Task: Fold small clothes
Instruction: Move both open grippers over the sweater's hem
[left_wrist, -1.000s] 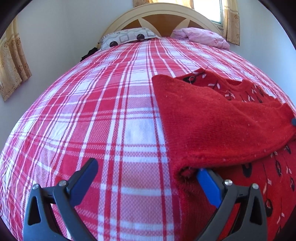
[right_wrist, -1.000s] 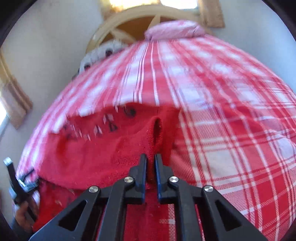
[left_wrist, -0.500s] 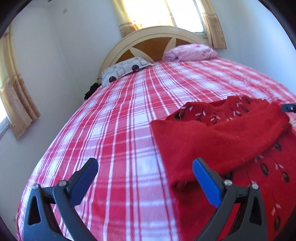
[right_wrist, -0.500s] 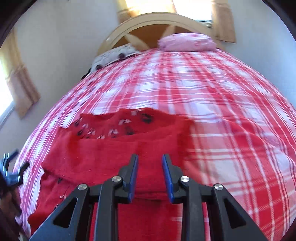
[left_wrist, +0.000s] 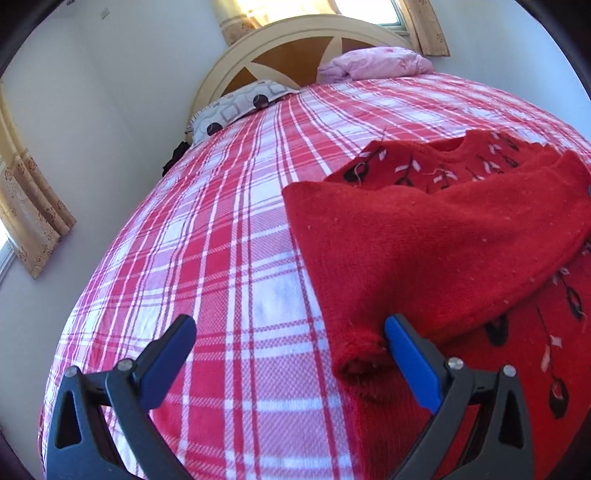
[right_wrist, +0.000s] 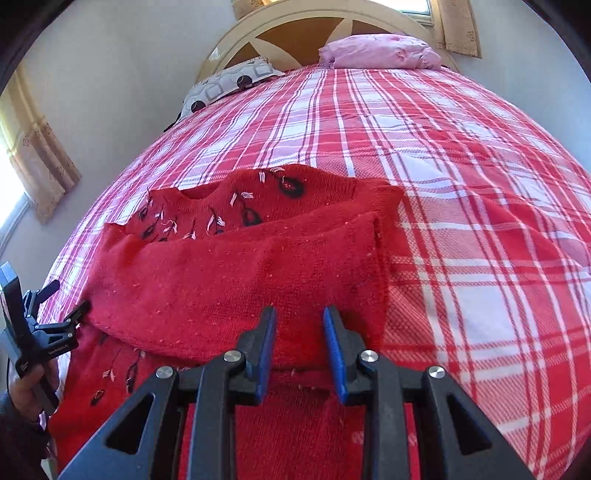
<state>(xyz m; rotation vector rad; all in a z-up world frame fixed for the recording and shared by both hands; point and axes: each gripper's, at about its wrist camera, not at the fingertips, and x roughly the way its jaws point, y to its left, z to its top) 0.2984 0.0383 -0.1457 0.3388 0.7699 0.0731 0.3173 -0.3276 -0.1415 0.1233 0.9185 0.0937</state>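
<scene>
Red sweater (left_wrist: 443, 236) lies on the plaid bedspread (left_wrist: 229, 258), toward the near end of the bed. One plain red sleeve (right_wrist: 236, 280) is folded across the body, covering the middle of it, while the patterned chest with its black and white leaf marks shows beyond the sleeve, toward the far side, and again nearer the camera. The neckline faces the headboard (right_wrist: 295, 33).

In the left wrist view, the left gripper (left_wrist: 291, 350) stands with its blue-padded fingers spread wide. Its left finger hangs over bare bedspread; its right finger (left_wrist: 410, 354) sits just beside the rolled cuff end of the sleeve, and whether it touches the knit cannot be told. Nothing is held between them.

In the right wrist view, the right gripper (right_wrist: 300, 347) hovers at the near edge of the folded sleeve, its fingers parted by a narrow gap, with red knit showing between them but not pinched.

At the far end of the bed lie a grey patterned pillow (right_wrist: 225, 85) on the left and a pink pillow (right_wrist: 380, 51) on the right.
</scene>
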